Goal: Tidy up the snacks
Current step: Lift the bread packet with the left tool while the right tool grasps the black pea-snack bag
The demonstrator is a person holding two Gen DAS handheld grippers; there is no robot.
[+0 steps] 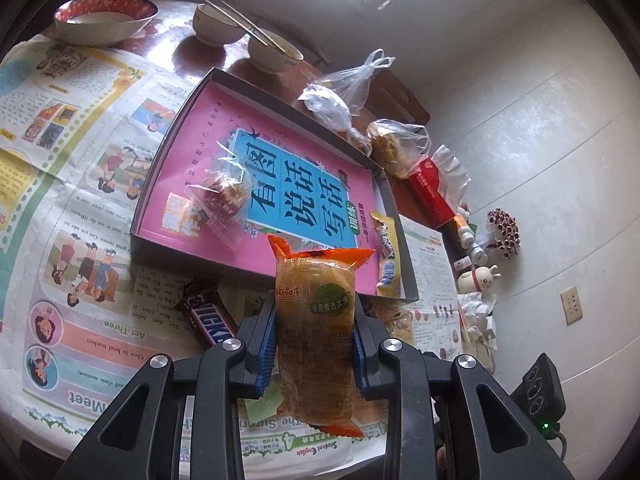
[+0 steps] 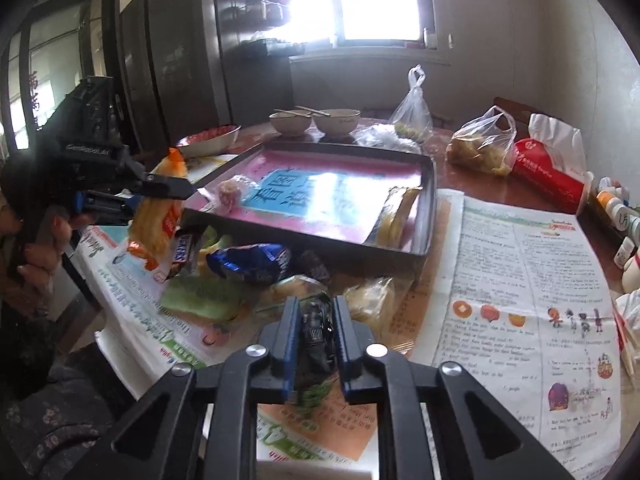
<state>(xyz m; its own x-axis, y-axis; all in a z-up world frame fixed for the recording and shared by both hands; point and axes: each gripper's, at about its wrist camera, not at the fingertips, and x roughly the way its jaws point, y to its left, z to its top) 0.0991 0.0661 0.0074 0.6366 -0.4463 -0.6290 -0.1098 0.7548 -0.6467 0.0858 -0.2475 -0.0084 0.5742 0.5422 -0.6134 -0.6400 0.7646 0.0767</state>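
Note:
My left gripper point(image 1: 314, 308) is shut on an orange-and-yellow snack pack point(image 1: 316, 340), held upright just in front of the dark tray point(image 1: 200, 252) lined with a pink book. The right wrist view shows the same gripper point(image 2: 160, 196) and pack point(image 2: 156, 216) at the tray's point(image 2: 304, 240) left corner. Inside the tray lie a clear-wrapped snack point(image 1: 224, 196) and a yellow packet point(image 1: 386, 256). My right gripper point(image 2: 316, 312) is shut on a small dark wrapped snack point(image 2: 316, 336) above the loose pile. A Snickers bar point(image 1: 208, 316) and a blue packet point(image 2: 252, 262) lie on the newspaper.
Bowls point(image 1: 104, 20), two with chopsticks point(image 1: 272, 52), stand behind the tray. Plastic bags point(image 1: 332, 108), a red tissue pack point(image 1: 430, 196) and small bottles point(image 1: 472, 248) crowd the right edge. Newspaper point(image 2: 520, 280) covers the table. A person's hand point(image 2: 40, 248) grips the left tool.

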